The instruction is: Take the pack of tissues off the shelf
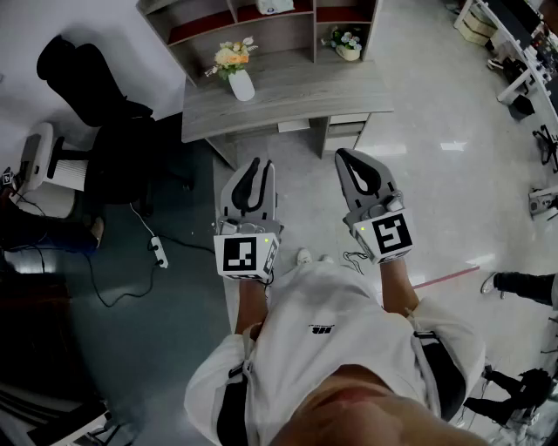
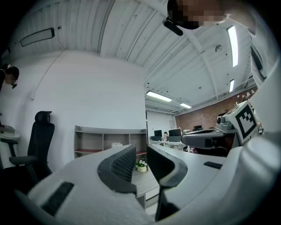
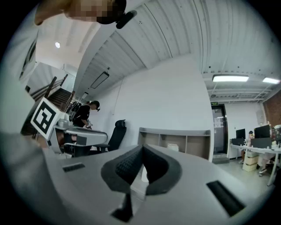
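Head view: pack of tissues [image 1: 275, 6] sits in shelf [image 1: 261, 39], well ahead. Left gripper [image 1: 255, 165] jaws spread, empty; right gripper [image 1: 350, 157] jaws pressed together, empty. Pack probably light, squashy: grip gently across its middle.

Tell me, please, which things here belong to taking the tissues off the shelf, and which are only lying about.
Belong to the job:
pack of tissues
shelf
left gripper, open and empty
right gripper, shut and empty

Only lying about:
vase of flowers
small flower pot
office chair
power strip
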`<move>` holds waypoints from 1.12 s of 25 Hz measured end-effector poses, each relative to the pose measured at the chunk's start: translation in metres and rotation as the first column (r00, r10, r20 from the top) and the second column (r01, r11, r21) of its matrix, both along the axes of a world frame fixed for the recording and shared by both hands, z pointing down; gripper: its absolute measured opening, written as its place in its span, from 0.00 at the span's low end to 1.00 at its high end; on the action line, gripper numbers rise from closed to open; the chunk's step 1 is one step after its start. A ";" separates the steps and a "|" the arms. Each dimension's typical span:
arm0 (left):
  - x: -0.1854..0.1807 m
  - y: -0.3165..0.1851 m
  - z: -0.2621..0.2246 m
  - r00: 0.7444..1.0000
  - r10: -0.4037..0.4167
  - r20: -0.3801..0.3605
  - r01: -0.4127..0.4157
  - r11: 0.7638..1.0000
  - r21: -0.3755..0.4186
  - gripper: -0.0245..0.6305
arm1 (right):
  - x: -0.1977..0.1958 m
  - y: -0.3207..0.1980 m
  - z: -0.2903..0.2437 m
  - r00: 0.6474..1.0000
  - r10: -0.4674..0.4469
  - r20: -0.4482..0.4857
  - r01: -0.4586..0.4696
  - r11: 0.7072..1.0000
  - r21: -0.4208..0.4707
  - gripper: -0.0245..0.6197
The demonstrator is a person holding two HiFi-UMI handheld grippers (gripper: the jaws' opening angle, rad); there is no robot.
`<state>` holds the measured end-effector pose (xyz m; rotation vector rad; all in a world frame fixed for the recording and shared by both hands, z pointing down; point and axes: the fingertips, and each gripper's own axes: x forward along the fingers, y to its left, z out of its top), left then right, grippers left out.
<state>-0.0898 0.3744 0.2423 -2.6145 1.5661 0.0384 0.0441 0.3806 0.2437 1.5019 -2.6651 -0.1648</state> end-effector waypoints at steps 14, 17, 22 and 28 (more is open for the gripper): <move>-0.036 -0.018 0.005 0.999 0.042 -0.008 -0.042 0.999 -0.005 0.17 | -0.036 -0.016 0.006 0.998 0.057 -0.006 -0.056 0.998 0.015 0.08; -0.039 -0.022 0.005 0.999 0.046 -0.012 -0.046 0.999 -0.002 0.17 | -0.037 -0.019 0.009 0.997 0.073 -0.017 -0.073 0.997 -0.004 0.08; -0.042 -0.035 0.004 0.999 0.044 -0.019 -0.044 0.999 0.000 0.17 | -0.044 -0.032 0.006 0.999 0.052 -0.015 -0.052 0.999 0.017 0.08; -0.042 -0.057 0.005 0.999 0.037 -0.013 -0.037 0.999 0.005 0.17 | -0.044 -0.055 0.008 0.999 0.047 0.000 -0.047 0.998 0.030 0.08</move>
